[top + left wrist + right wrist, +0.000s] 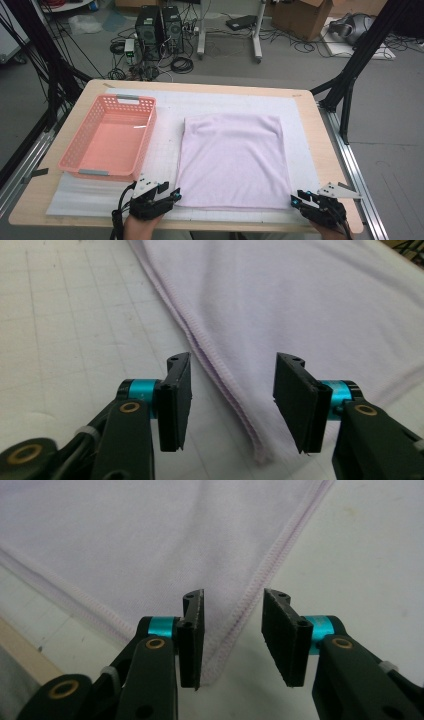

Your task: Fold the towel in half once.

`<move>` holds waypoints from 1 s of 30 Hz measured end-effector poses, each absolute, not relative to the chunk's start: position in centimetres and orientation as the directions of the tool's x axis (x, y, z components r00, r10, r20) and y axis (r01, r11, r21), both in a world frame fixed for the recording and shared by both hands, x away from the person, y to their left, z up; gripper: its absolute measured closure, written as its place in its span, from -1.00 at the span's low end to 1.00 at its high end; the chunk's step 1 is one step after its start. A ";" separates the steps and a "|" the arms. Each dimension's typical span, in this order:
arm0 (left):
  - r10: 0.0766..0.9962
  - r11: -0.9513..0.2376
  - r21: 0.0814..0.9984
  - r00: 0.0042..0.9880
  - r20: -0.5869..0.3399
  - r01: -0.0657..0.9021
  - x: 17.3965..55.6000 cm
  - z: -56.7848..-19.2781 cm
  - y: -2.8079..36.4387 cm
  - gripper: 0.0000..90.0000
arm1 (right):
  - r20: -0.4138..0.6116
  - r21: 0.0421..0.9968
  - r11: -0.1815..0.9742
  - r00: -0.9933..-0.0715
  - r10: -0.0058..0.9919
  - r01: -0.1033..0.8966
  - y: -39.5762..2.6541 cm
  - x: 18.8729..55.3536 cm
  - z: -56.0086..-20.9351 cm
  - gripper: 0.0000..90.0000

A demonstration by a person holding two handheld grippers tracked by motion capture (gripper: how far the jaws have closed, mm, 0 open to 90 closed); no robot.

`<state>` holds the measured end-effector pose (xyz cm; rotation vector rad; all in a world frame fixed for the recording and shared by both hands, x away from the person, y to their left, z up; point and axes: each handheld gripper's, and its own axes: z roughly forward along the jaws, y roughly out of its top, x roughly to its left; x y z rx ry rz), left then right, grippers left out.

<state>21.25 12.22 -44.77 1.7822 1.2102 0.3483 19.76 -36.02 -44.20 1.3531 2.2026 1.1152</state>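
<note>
A pale lilac towel (232, 160) lies folded flat on the white gridded mat (165, 145) in the middle of the table. My left gripper (172, 195) sits at the towel's near left corner. In the left gripper view its jaws (232, 360) stand apart, with the hemmed corner of the towel (300, 300) on the mat between and below them, untouched by the pads. My right gripper (300, 197) sits at the near right corner. Its jaws (232, 595) are also apart, and the stitched corner of the towel (125, 540) lies beneath the gap.
A pink plastic basket (146, 137) with nothing in it stands on the mat to the left of the towel. The wooden table edge (325, 150) runs close along the right. Computers, cables and black frame legs stand on the floor beyond the table.
</note>
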 end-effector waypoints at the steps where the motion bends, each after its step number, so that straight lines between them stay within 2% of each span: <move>1: 0.845 -0.097 0.799 0.474 -0.250 0.594 21.5 -45.0 12.0 0.07 | 0.115 0.752 0.252 -0.498 0.859 0.609 -35.7 20.0 -44.4 0.29; 3: 0.835 -0.128 0.788 0.494 -0.242 0.603 21.7 -45.4 11.3 0.06 | 0.091 0.738 0.282 -0.504 0.859 0.613 -35.1 20.2 -44.7 0.32; 4: 0.841 -0.155 0.799 0.502 -0.202 0.581 21.5 -45.4 10.9 0.06 | 0.075 0.739 0.291 -0.504 0.860 0.608 -35.0 20.2 -44.7 0.38; 5: 0.846 -0.179 0.807 0.506 -0.166 0.564 21.2 -45.5 10.7 0.19 | 0.076 0.737 0.301 -0.517 0.853 0.605 -34.9 20.1 -44.7 0.62; 6: 0.852 -0.188 0.808 0.501 -0.148 0.558 21.0 -45.5 10.6 0.41 | 0.103 0.737 0.297 -0.535 0.838 0.607 -35.0 20.0 -44.7 0.84; 7: 0.831 -0.170 0.797 0.519 -0.200 0.579 21.1 -45.5 10.8 0.67 | 0.103 0.738 0.297 -0.537 0.837 0.605 -34.9 19.9 -44.7 0.86; 8: 0.833 -0.161 0.794 0.513 -0.209 0.586 21.0 -45.5 10.8 0.89 | 0.096 0.738 0.302 -0.537 0.838 0.603 -34.8 19.8 -44.7 0.89; 9: 0.831 -0.180 0.796 0.522 -0.191 0.578 20.7 -45.4 10.7 0.90 | 0.095 0.735 0.306 -0.538 0.837 0.605 -34.8 19.8 -44.6 0.90; 11: 0.824 -0.161 0.797 0.524 -0.217 0.582 20.2 -45.2 10.8 0.92 | 0.100 0.736 0.308 -0.547 0.831 0.602 -35.0 19.6 -44.4 0.91; 15: 0.790 -0.153 0.799 0.558 -0.254 0.581 18.5 -44.6 11.3 0.91 | 0.141 0.758 0.263 -0.544 0.827 0.597 -36.4 18.5 -43.6 0.91; 20: 0.760 -0.186 0.807 0.602 -0.244 0.561 15.9 -44.6 11.4 0.86 | 0.203 0.702 0.265 -0.542 0.816 0.661 -37.2 17.0 -43.5 0.91; 21: 0.757 -0.177 0.813 0.605 -0.248 0.554 15.9 -44.5 11.5 0.78 | 0.196 0.688 0.284 -0.547 0.814 0.668 -37.1 16.8 -43.6 0.90; 23: 0.762 -0.146 0.826 0.594 -0.256 0.544 16.9 -44.3 11.7 0.51 | 0.177 0.690 0.294 -0.548 0.818 0.661 -36.9 16.7 -43.6 0.78; 25: 0.767 -0.128 0.835 0.588 -0.259 0.535 18.4 -44.0 11.8 0.31 | 0.155 0.718 0.281 -0.540 0.827 0.637 -36.9 17.1 -43.3 0.54; 30: 0.767 -0.115 0.843 0.586 -0.261 0.525 23.2 -42.9 11.4 0.13 | 0.111 0.770 0.266 -0.532 0.839 0.580 -36.8 18.6 -42.5 0.37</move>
